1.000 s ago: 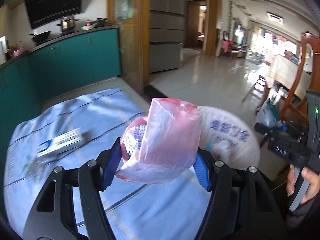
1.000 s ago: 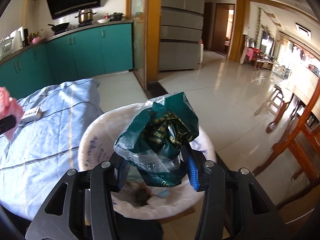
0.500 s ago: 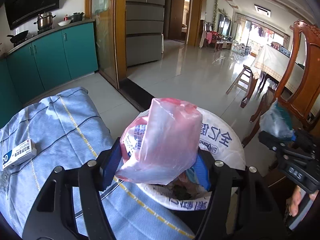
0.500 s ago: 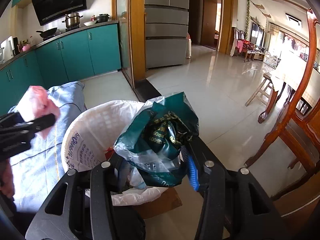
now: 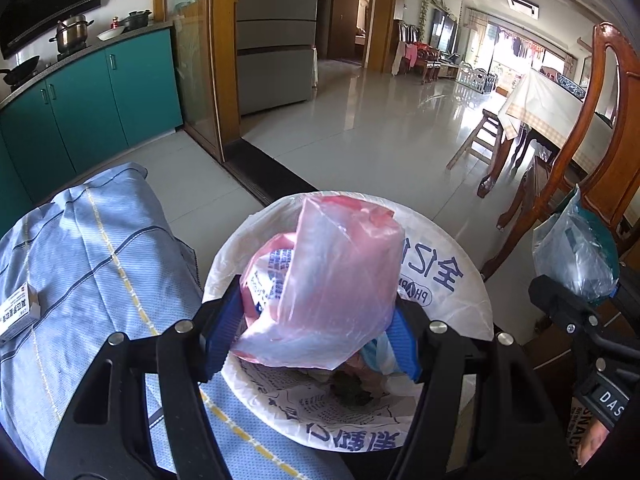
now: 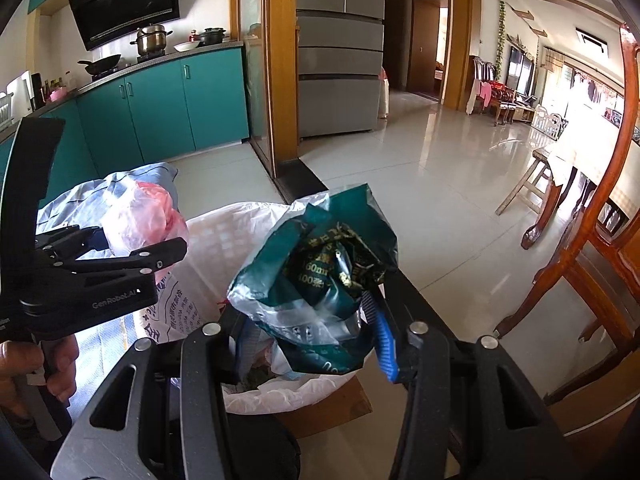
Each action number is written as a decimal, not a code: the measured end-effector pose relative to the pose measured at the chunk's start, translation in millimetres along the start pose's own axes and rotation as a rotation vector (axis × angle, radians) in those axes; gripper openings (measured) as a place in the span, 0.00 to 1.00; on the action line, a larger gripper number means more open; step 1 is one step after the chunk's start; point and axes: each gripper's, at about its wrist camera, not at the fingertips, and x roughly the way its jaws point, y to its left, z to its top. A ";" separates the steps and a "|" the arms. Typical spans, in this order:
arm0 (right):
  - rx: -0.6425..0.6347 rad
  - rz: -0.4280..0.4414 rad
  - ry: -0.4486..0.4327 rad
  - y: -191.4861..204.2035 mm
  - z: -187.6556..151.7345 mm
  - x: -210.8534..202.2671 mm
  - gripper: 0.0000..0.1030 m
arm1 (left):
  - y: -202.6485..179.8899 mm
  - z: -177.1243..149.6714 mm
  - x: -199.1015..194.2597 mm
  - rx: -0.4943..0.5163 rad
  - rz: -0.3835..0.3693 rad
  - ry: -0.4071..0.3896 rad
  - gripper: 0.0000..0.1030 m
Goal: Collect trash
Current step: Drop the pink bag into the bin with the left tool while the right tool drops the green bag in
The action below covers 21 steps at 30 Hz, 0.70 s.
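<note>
My left gripper is shut on a crumpled pink plastic bag and holds it right above the open white-lined trash bin. The bin holds dark scraps and paper. My right gripper is shut on a crumpled dark green wrapper and holds it over the bin's right rim. The left gripper with the pink bag shows at the left of the right wrist view. The right gripper's wrapper shows at the right edge of the left wrist view.
A table with a blue striped cloth lies left of the bin, with a small white box on it. A wooden chair stands to the right. A cardboard box sits under the bin. Teal cabinets are behind.
Both grippers have swung right from over the table to the bin. The pink bag now hangs above the bin's opening and the green wrapper is over its right side.
</note>
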 end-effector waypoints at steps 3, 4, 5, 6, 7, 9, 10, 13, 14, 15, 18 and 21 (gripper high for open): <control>-0.003 0.000 0.001 3.0 3.8 -0.2 0.47 | -1.4 -0.7 2.0 0.001 -0.007 0.003 0.64; -0.004 0.003 0.001 3.2 4.2 0.3 0.47 | -1.6 -1.0 2.3 0.001 -0.008 0.004 0.64; -0.004 0.012 0.002 3.3 6.0 2.4 0.47 | -1.8 -2.2 2.8 0.003 -0.008 0.007 0.64; -0.002 0.028 0.003 3.4 7.6 6.3 0.47 | -1.8 -2.5 2.6 0.005 -0.006 0.008 0.64; 0.002 0.036 0.006 3.6 10.7 10.9 0.47 | -1.7 -3.1 2.1 0.008 -0.002 0.009 0.64; 0.005 0.035 0.009 4.6 16.8 18.5 0.47 | 0.3 -3.8 -0.5 0.013 0.010 0.007 0.64; 0.004 0.039 0.008 6.5 20.9 22.0 0.47 | 1.5 -3.6 -2.0 0.013 0.016 0.006 0.64; -0.009 0.043 0.004 13.4 29.0 28.8 0.47 | 7.0 -3.1 -6.4 0.006 0.029 0.001 0.64; -0.013 0.043 0.003 16.0 30.8 30.4 0.47 | 7.8 -3.0 -6.9 0.005 0.031 0.000 0.64; -0.017 0.043 0.000 18.7 32.2 31.0 0.47 | 8.3 -3.0 -6.5 0.006 0.029 0.003 0.64; -0.014 0.045 -0.002 20.7 31.6 30.7 0.47 | 3.4 -4.7 -1.8 0.023 0.006 0.021 0.66; -0.009 0.042 0.012 18.0 27.9 33.2 0.47 | -4.7 -7.8 -0.5 0.052 -0.019 0.019 0.82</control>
